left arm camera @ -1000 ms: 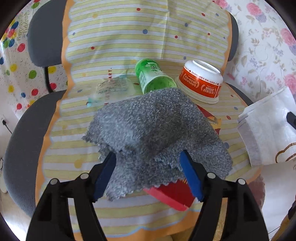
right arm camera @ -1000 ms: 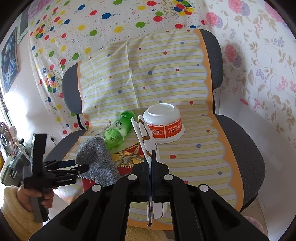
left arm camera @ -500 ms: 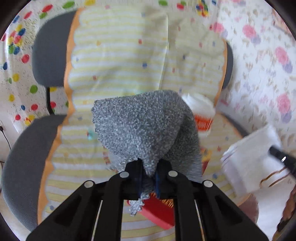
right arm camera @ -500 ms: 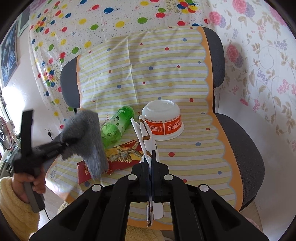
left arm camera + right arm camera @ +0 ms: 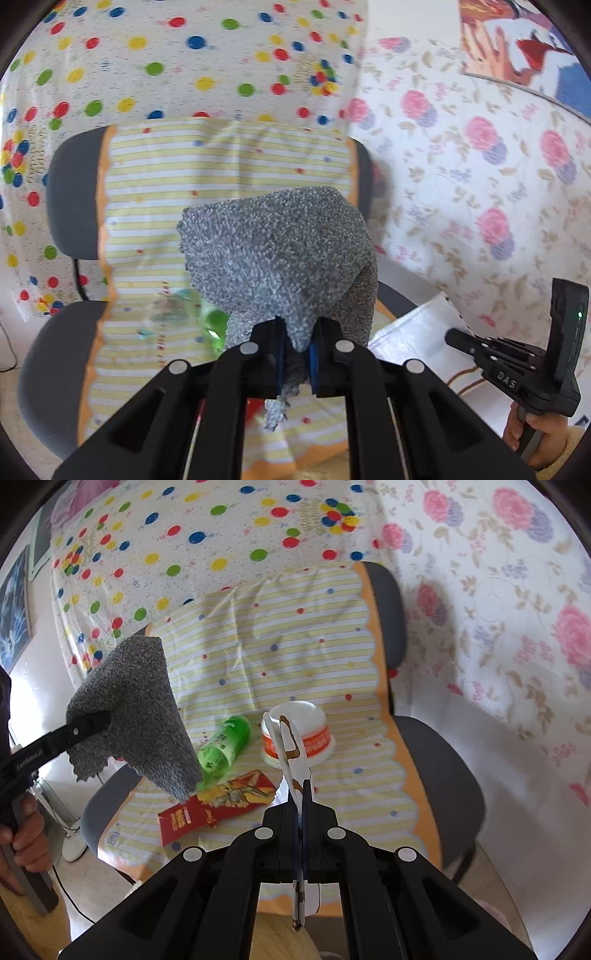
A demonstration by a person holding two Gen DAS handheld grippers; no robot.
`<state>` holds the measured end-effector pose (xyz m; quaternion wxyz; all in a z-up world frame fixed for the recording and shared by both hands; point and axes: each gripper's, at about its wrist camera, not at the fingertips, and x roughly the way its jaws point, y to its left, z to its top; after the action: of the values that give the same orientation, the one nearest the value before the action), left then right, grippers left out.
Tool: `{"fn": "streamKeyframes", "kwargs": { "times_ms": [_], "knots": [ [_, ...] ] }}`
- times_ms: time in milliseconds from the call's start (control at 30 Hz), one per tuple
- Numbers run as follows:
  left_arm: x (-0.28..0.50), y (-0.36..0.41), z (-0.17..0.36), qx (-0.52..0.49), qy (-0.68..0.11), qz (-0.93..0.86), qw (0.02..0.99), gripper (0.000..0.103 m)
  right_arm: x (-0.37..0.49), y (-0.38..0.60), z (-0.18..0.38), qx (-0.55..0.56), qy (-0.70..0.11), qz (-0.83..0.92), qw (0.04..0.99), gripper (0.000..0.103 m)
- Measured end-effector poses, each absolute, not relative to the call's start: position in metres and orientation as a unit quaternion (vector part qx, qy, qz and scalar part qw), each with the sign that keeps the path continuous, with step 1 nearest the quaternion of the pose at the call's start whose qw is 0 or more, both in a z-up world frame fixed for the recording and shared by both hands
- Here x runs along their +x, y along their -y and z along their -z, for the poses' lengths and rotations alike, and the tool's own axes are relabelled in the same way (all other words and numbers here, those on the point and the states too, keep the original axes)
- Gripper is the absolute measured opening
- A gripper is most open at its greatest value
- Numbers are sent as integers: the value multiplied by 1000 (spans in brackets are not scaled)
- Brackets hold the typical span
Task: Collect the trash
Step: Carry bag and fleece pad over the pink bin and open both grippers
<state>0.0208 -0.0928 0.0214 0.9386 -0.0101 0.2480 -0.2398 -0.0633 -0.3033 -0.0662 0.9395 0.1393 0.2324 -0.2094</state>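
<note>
The left claw pinches a grey cloth that hangs over the chair, while the right claw pinches a white bag standing edge-on, long axis pointing away.

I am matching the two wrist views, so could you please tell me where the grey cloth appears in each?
Left wrist: grey cloth fills the centre, pinched in the left gripper.
Right wrist: grey cloth hangs at left, above the seat.
Shared landmark: green bottle beside the cloth.
</note>
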Motion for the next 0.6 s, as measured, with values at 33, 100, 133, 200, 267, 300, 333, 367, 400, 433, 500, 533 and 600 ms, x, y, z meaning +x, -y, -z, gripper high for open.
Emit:
{"fn": "streamKeyframes", "kwargs": {
  "times_ms": [33,100,133,200,267,300,333,367,400,433,500,533,600],
  "knots": [
    [12,104,-15,-7,-248,250,936,7,-73,303,68,141,-233,220,937,1],
    [-2,126,-2,0,-251,277,927,7,-95,302,75,143,-236,242,930,1],
    [-6,133,3,2,-254,289,923,7,-107,301,79,144,-238,254,926,1],
    [-18,154,21,5,-267,320,909,7,-134,301,91,145,-245,286,915,2],
    [-27,173,37,13,-277,344,897,7,-155,304,104,154,-252,309,904,2],
    [-32,182,47,19,-286,357,889,7,-167,306,114,163,-257,322,896,2],
    [-36,189,54,23,-294,365,883,7,-179,309,125,173,-264,335,888,2],
    [-38,196,62,27,-303,374,876,7,-187,312,133,178,-269,345,881,2],
    [-42,205,70,34,-313,385,868,7,-198,315,145,185,-276,359,872,2],
    [-44,211,76,39,-319,392,862,7,-206,319,155,191,-282,369,865,2],
    [-48,220,84,49,-327,404,853,7,-219,328,173,209,-289,382,853,2],
    [-51,226,88,56,-330,410,849,7,-222,331,179,213,-291,387,848,5],
    [-53,235,95,65,-338,415,842,7,-229,340,194,222,-297,402,837,7]
  ]
}}
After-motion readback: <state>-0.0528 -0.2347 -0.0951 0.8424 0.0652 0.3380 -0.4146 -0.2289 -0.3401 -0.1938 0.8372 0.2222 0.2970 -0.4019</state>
